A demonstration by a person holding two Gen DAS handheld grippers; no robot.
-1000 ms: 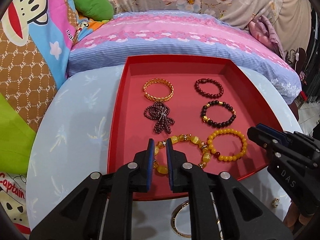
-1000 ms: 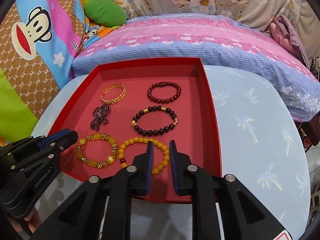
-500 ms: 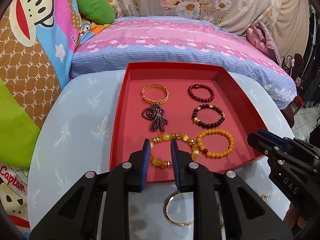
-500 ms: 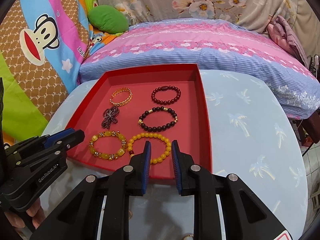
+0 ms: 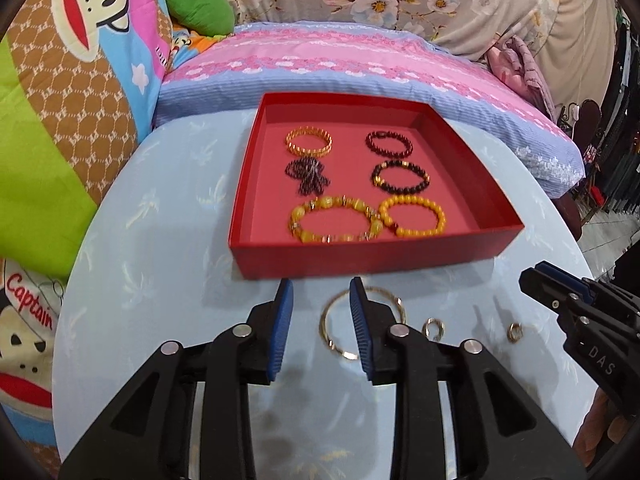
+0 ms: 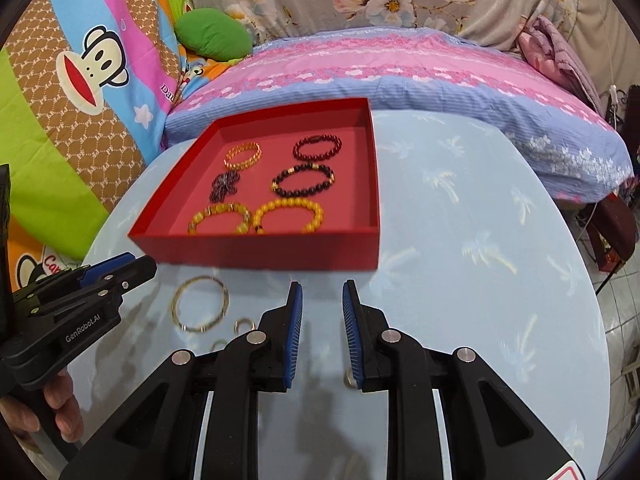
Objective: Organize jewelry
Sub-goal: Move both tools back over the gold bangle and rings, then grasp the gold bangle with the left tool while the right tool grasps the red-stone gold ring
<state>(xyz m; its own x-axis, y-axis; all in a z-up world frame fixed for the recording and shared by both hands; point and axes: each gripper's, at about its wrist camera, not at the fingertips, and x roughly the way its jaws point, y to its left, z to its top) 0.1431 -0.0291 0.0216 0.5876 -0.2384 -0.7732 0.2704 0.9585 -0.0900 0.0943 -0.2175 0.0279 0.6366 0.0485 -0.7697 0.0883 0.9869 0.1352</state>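
A red tray (image 5: 360,258) (image 6: 256,254) on the pale blue table holds several bracelets: gold chain (image 5: 309,141), dark red beads (image 5: 389,143), black beads (image 5: 400,177), purple knot (image 5: 307,176), two yellow bead ones (image 5: 412,216). A thin gold bangle (image 5: 336,334) (image 6: 200,308) and small rings (image 5: 433,328) (image 5: 515,332) lie on the table in front of the tray. My left gripper (image 5: 321,304) is open and empty over the bangle's left part. My right gripper (image 6: 322,300) is open and empty, right of the bangle; a ring (image 6: 350,380) lies under it.
The round table (image 6: 480,260) stands against a bed with a pink and blue pillow (image 5: 340,60). Bright cartoon bedding (image 5: 60,100) lies to the left. The table's right edge drops to a tiled floor (image 6: 620,312).
Both grippers have pulled back from over the tray toward the table's near side and opened wider. The bangle and rings have come into view.
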